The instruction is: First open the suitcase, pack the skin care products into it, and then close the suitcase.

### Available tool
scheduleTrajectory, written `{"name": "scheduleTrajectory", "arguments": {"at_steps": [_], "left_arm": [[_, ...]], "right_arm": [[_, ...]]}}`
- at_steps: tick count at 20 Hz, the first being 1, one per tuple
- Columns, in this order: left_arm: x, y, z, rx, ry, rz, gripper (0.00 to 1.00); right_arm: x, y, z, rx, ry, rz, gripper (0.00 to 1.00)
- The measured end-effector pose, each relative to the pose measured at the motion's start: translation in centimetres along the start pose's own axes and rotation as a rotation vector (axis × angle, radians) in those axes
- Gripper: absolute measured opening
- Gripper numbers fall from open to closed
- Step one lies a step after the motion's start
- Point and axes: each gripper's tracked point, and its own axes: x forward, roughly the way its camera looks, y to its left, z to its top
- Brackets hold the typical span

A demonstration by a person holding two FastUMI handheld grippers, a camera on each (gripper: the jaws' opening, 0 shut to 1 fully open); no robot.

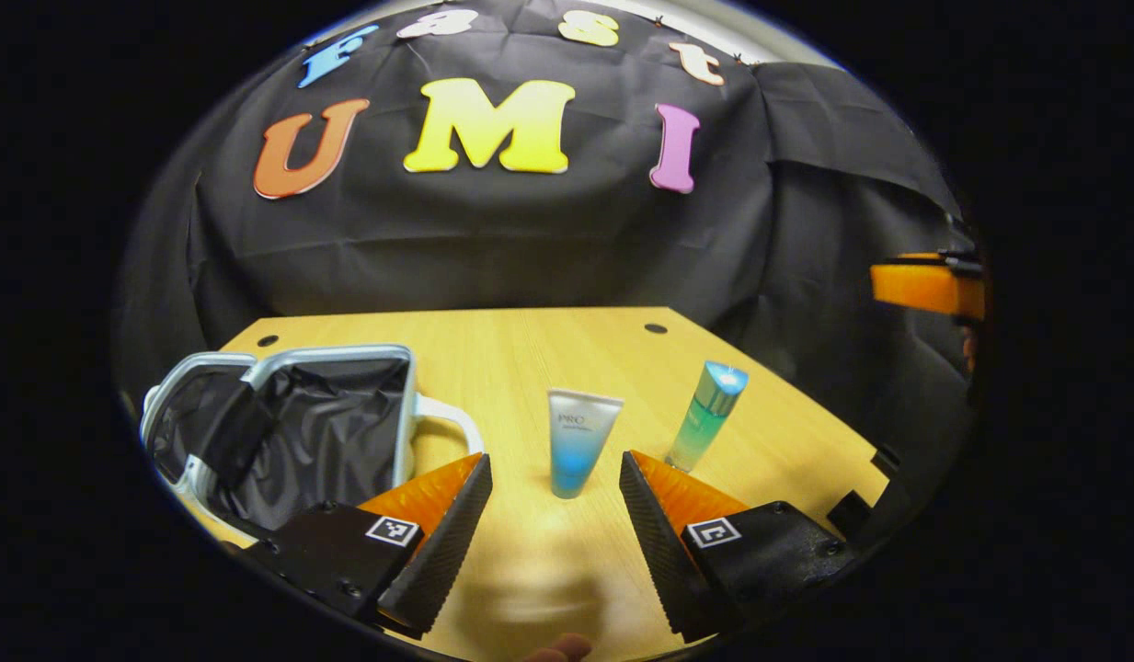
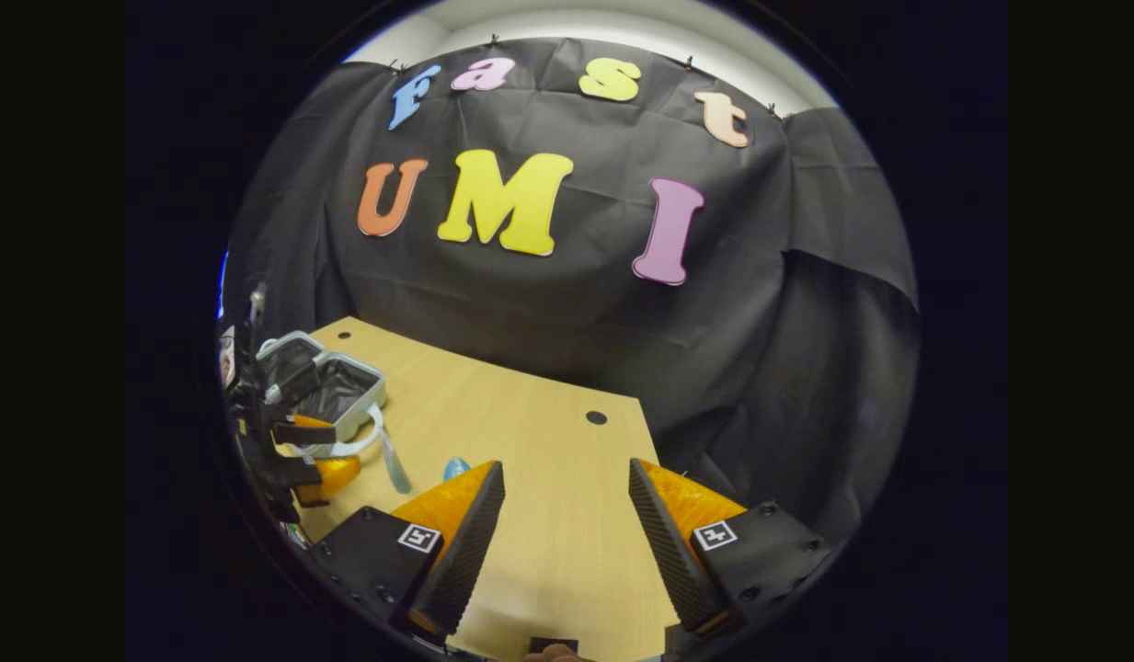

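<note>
The small suitcase point(image 1: 281, 423) lies open on the left of the wooden table point(image 1: 530, 359), showing its black lining and pale handle point(image 1: 447, 418). A white-and-blue tube point(image 1: 580, 441) stands upright just beyond my left gripper point(image 1: 555, 524), which is open with nothing between its fingers. To the tube's right stands a teal-green bottle point(image 1: 709, 414). In the right gripper view, my right gripper point(image 2: 567, 524) hangs open and empty over the table's near right part. Far off to its left are the suitcase point(image 2: 332, 391), the left gripper point(image 2: 300, 452) and the thin tube point(image 2: 396, 467).
The table point(image 2: 548, 441) has round holes point(image 1: 656, 328) near its back edge, and the black cloth wall rises right behind it. An orange part of the right gripper point(image 1: 930, 285) shows at the far right of the left gripper view, off the table's right edge.
</note>
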Motion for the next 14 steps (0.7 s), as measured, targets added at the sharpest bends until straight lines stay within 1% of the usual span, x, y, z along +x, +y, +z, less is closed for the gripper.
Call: {"name": "scheduleTrajectory", "arguments": {"at_steps": [3, 5, 6, 7, 8, 10, 11, 12, 13, 14], "left_arm": [[3.2, -0.1, -2.4, -0.002, 0.052, -0.004, 0.9], [4.7, -0.1, -2.8, -0.011, 0.068, -0.004, 0.9], [5.2, 0.1, -2.9, -0.007, 0.079, 0.002, 0.9], [5.8, 0.6, -3.0, 0.001, 0.092, 0.026, 0.9], [6.3, 0.9, -3.4, 0.004, 0.112, 0.044, 0.87], [7.2, 0.6, -3.5, -0.014, 0.117, 0.037, 0.78], [7.4, 0.5, -3.5, -0.018, 0.118, 0.031, 0.76], [7.5, 0.7, -3.6, -0.02, 0.123, 0.04, 0.77], [7.8, 0.5, -4.0, -0.026, 0.134, 0.032, 0.67], [7.6, 0.4, -3.9, -0.032, 0.132, 0.035, 0.6]], "right_arm": [[0.1, -0.8, -1.1, -0.015, 0.02, -0.002, 0.81], [0.3, -1.3, -1.7, -0.025, 0.031, -0.003, 0.81], [0.5, -1.4, -2.0, -0.026, 0.037, -0.001, 0.81], [0.7, -1.5, -2.3, -0.03, 0.044, -0.001, 0.81], [0.9, -1.5, -2.6, -0.034, 0.052, -0.001, 0.81], [1.3, -1.5, -3.1, -0.032, 0.066, 0.007, 0.81], [1.3, -1.3, -3.3, -0.034, 0.072, 0.012, 0.81], [1.6, -1.1, -3.5, -0.035, 0.076, 0.019, 0.81], [1.8, -1.0, -3.7, -0.037, 0.081, 0.025, 0.81], [1.9, -0.8, -4.1, -0.037, 0.086, 0.033, 0.81]]}}
